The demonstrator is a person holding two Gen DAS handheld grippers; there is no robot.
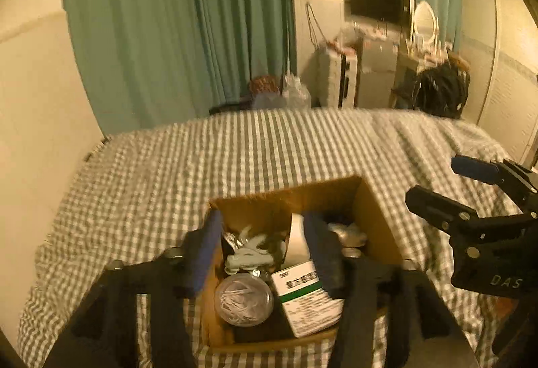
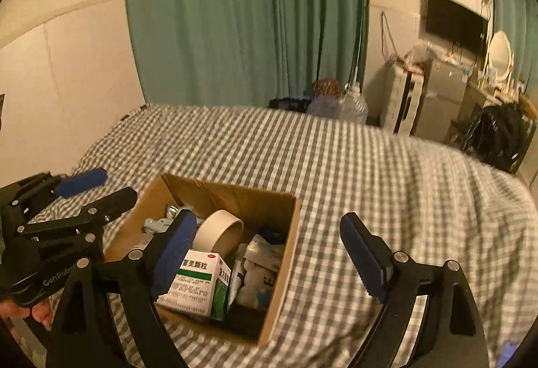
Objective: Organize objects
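Left gripper [image 1: 265,250] jaws spread, empty, over cardboard box [image 1: 376,220]. Right gripper [image 2: 269,253] jaws spread wide, empty, over box's right edge. Box on checkered bed [image 2: 370,166], holds medicine carton [image 2: 198,284], tape roll [image 2: 218,230], clear jar [image 1: 243,299].

Left gripper [image 1: 265,250]: matte black frame with triangular cut-outs; blue pads [image 1: 205,253] line the fingers; silver screws sit at the joints; pale "GenRobot" lettering shows on its body. Right gripper [image 2: 269,253]: same black build, same blue pads [image 2: 361,253], round silver screws; "DAS" printed pale on its housing.
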